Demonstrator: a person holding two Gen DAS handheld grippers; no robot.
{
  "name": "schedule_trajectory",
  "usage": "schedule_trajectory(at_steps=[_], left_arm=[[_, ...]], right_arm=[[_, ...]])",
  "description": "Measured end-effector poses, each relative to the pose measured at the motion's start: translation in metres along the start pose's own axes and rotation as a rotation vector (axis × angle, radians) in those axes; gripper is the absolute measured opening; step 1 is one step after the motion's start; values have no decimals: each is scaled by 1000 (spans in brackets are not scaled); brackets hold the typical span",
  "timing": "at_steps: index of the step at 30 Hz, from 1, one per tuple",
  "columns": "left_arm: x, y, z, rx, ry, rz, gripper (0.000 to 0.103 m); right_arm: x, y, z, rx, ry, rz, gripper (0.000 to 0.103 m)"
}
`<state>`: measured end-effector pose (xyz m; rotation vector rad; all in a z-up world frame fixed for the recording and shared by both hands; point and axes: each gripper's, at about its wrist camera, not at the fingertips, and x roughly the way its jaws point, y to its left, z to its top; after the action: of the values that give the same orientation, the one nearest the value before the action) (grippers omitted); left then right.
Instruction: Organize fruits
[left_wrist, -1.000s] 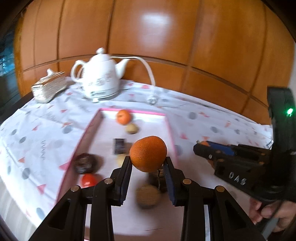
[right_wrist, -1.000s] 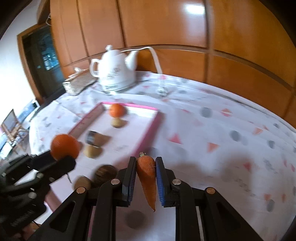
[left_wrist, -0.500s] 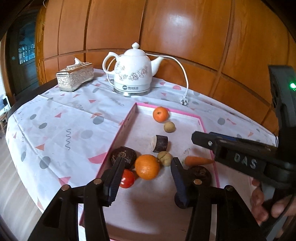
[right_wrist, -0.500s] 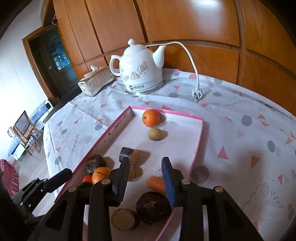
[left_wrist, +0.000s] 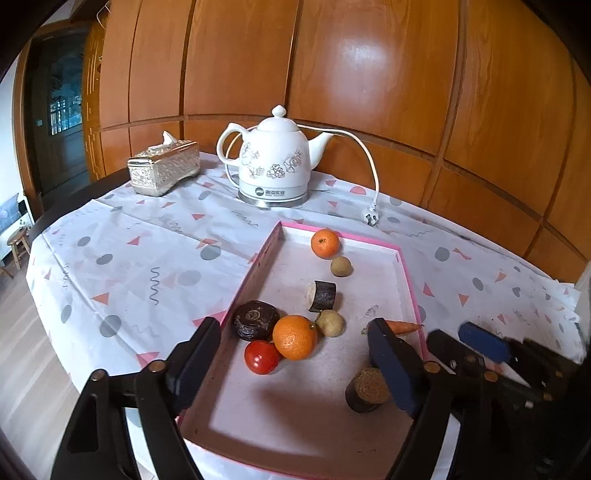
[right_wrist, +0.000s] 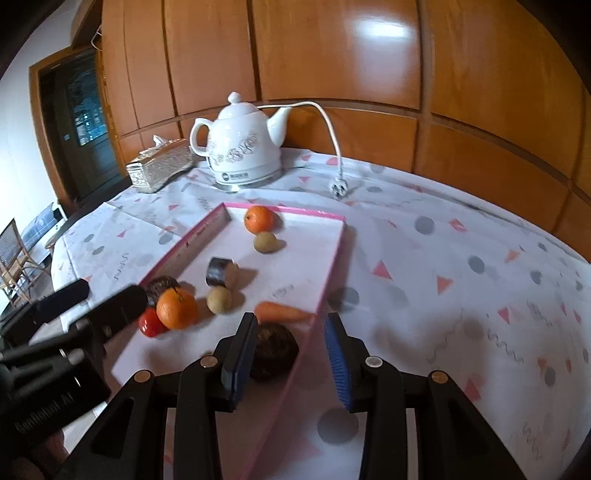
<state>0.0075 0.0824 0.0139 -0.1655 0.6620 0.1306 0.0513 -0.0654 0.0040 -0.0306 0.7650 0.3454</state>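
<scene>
A pink-rimmed tray (left_wrist: 402, 266) holds the fruit. A large orange (left_wrist: 294, 336) lies in it against a red tomato (left_wrist: 261, 356) and a dark round fruit (left_wrist: 255, 319). My left gripper (left_wrist: 291, 328) hovers in front of the orange, its jaws opening wide and touching nothing. A carrot (right_wrist: 282, 312) lies by the tray's right rim. My right gripper (right_wrist: 291, 321) is open just short of it, straddling the rim (right_wrist: 332, 258), with another dark round fruit (right_wrist: 275, 350) below its left finger. Further back are a small orange (left_wrist: 324, 242), two tan fruits and a dark cut piece (left_wrist: 321, 295).
A white kettle (left_wrist: 273, 166) stands at the back of the table, its cord and plug (left_wrist: 371, 218) lying near the tray's far corner. A silver tissue box (left_wrist: 164, 168) sits back left. A cork-topped piece (left_wrist: 367, 389) lies near my left gripper's right finger. The table edge drops off at the left.
The left gripper let the large orange down into the tray and spread its jaws wide. The right gripper released the carrot into the tray and drew back over the right rim.
</scene>
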Motion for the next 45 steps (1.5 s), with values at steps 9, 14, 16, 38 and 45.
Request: schedule_trajectory(at_steps=[9,14,16,38,45], left_arm=[[-10,-2,-4,8,-14,38,95],[-13,-2,-4,7,-13,53,101],[-13,-2,-4,9,-13,57,103],[-20,-3,-7,12,-13,59,103],[-21,-4,-6,4,-4,77,103]], right_arm=[[-11,4,-14,16,-8,-28,38],[-14,9,-15,-1,-18,-36,38],[-15,10,-14,-3,-20,-36,38],[-20,12,-15,-13,-29,-45,38],[-21,15,-17,-29,-32,-54,38]])
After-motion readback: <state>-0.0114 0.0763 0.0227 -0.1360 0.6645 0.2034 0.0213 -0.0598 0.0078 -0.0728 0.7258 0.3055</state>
